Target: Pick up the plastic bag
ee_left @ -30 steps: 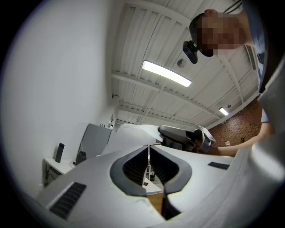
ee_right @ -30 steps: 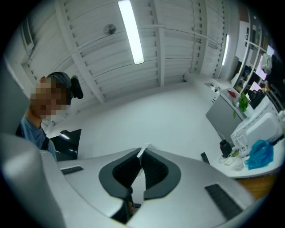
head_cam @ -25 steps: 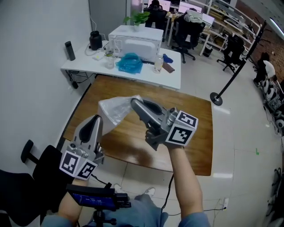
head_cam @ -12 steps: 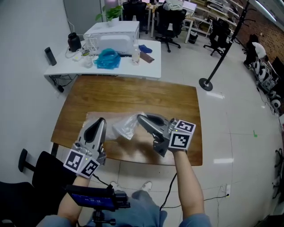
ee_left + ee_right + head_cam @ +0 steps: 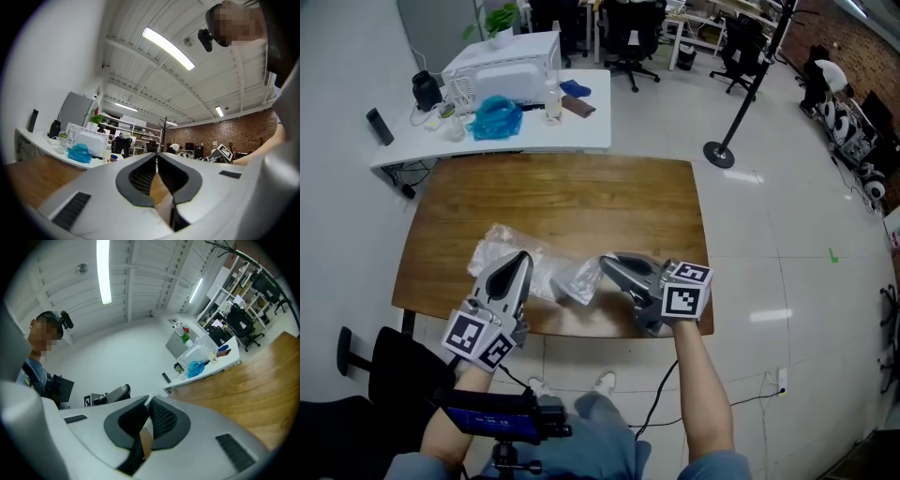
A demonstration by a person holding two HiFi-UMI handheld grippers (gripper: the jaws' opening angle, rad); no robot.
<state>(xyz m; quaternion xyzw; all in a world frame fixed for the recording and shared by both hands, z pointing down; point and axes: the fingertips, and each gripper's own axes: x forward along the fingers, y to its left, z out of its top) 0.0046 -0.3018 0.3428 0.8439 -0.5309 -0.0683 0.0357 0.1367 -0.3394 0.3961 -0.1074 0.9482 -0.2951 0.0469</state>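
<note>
Head view: a crumpled clear plastic bag (image 5: 567, 278) lies on the near part of the brown wooden table (image 5: 581, 197), between the two hand-held tools. The left gripper (image 5: 523, 256) rests over the bag's left part. The right gripper (image 5: 605, 262) meets its right end with its tips. Beyond stands a white side table (image 5: 581, 127) bearing a blue crinkled bundle (image 5: 495, 117).

Left gripper view: the left gripper (image 5: 157, 159) has its jaws together at the tips. No plastic can be made out between them, and wood shows through the gap lower down.

Right gripper view: the right gripper (image 5: 148, 401) has its jaws pressed together. A thin pale sliver of the bag (image 5: 150, 398) is pinched at their tips. The wooden table (image 5: 243, 394) stretches away to the right.
</note>
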